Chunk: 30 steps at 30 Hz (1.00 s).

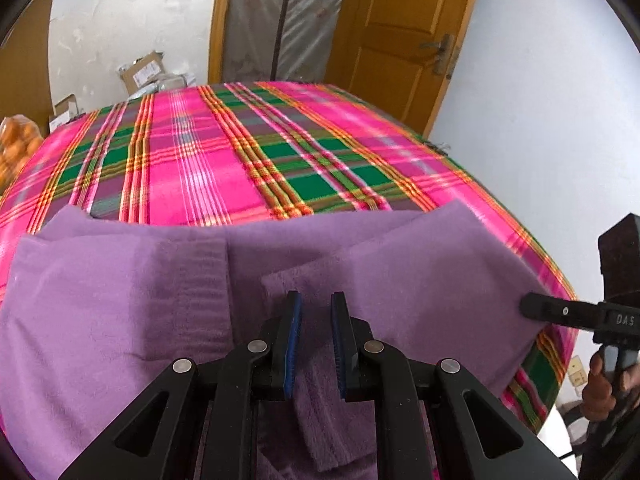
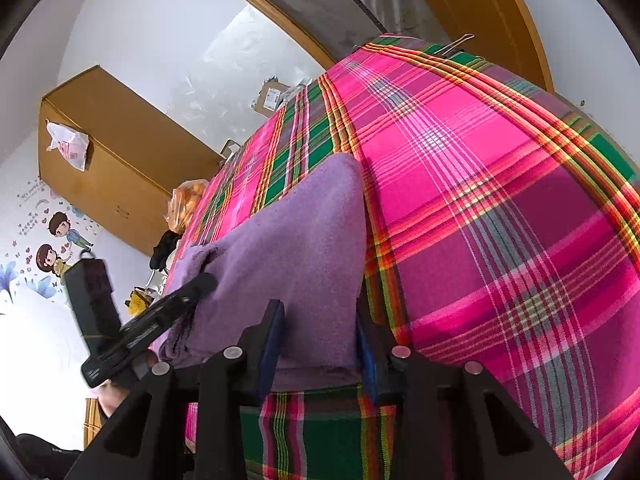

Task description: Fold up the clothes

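A purple fleece garment (image 1: pixel 120 300) lies folded on the near part of a table covered with a pink and green plaid cloth (image 1: pixel 200 152). My left gripper (image 1: pixel 316 300) sits over its near edge, jaws close together with a strip of purple fabric between the blue pads. In the right wrist view the left gripper (image 2: pixel 202 280) meets a bunched corner of the garment (image 2: pixel 288 240). My right gripper (image 2: pixel 320 312) clamps the garment's right end, and the fabric fills the gap between its fingers. From the left wrist view, the right gripper (image 1: pixel 528 306) rests on that corner.
The plaid cloth (image 2: pixel 480 220) hangs over the table's near edge. A person's hand (image 1: pixel 600 392) holds the right gripper. Beyond the table stand a wooden door (image 1: pixel 400 40), cardboard boxes (image 1: pixel 144 72) and a bag of oranges (image 1: pixel 16 144). A brown cabinet (image 2: pixel 120 160) stands at the left.
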Tool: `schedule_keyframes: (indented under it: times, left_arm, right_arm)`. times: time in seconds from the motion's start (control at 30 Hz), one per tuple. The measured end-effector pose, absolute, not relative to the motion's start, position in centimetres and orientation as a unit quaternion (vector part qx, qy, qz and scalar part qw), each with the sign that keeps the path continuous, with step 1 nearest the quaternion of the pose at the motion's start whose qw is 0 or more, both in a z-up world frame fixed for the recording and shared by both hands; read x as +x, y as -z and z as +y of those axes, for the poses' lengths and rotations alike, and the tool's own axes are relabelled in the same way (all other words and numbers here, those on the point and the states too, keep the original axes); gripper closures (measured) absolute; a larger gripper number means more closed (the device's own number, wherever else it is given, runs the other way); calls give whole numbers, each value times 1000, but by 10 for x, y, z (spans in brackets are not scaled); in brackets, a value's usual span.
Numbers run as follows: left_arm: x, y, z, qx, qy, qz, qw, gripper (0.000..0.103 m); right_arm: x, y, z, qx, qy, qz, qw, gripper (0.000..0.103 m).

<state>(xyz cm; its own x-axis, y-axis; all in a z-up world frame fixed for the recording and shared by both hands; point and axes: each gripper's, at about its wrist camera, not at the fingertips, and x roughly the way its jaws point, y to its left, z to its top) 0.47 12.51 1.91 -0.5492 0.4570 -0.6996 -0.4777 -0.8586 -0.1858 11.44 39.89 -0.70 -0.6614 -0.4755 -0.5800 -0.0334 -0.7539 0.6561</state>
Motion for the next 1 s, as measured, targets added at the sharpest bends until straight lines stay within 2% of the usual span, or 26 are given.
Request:
schedule_keyframes:
  times: [0.33,0.53,0.73,1.0]
  left_arm:
    - [28,-29,103,-378,-883,-13,276,88]
    - [47,-46,78,-347,-896,-32,277,88]
    - [49,-51,54,-336,-905,-50,256,88]
    - [53,-44,26,-339,-907,-74,238,88]
  right_arm:
    - [115,8,399,388,852,-330,124,75]
    - [115,5,397,379,854,-336,120,85]
    - [116,-28,386,340,871,-326,142,87]
    - [100,-90,334,307,893,-267,190,87]
